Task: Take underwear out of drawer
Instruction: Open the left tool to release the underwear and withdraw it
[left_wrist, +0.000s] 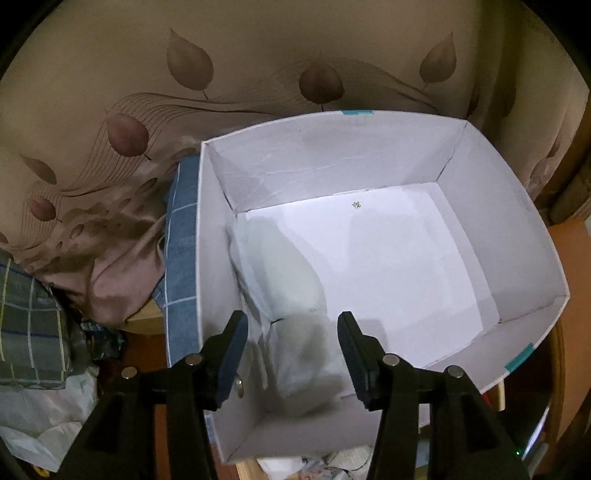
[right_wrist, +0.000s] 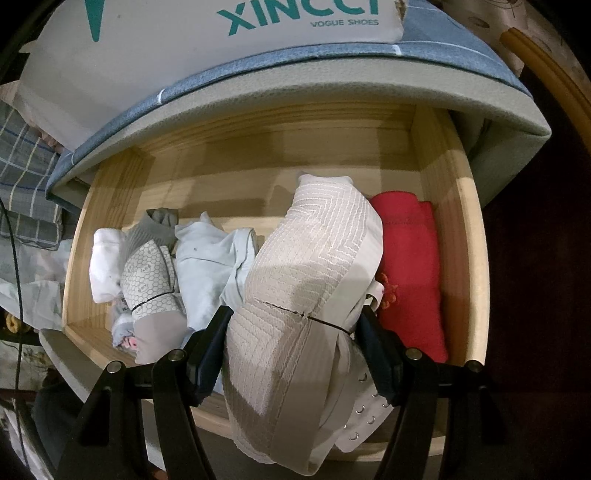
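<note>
Left wrist view: tan curtain (left_wrist: 258, 55) printed with brown leaves fills the upper half of the frame and bunches in folds at mid left. Blue checked cloth (left_wrist: 183, 236) runs down the centre left. Grey plaid fabric (left_wrist: 29, 328) sits at the left edge, crumpled white plastic (left_wrist: 44, 417) below it. Orange-brown wood (left_wrist: 569, 280) shows at the right edge. Light is dim, warm.

Right wrist view: padded ledge (right_wrist: 332, 96) with blue checked cover arcs across the top. Plaid fabric (right_wrist: 26, 181) lies at the left edge; a black cable (right_wrist: 14, 280) drops past it. Yellow curved rail (right_wrist: 546, 62) at upper right. Right side falls into darkness.
</note>
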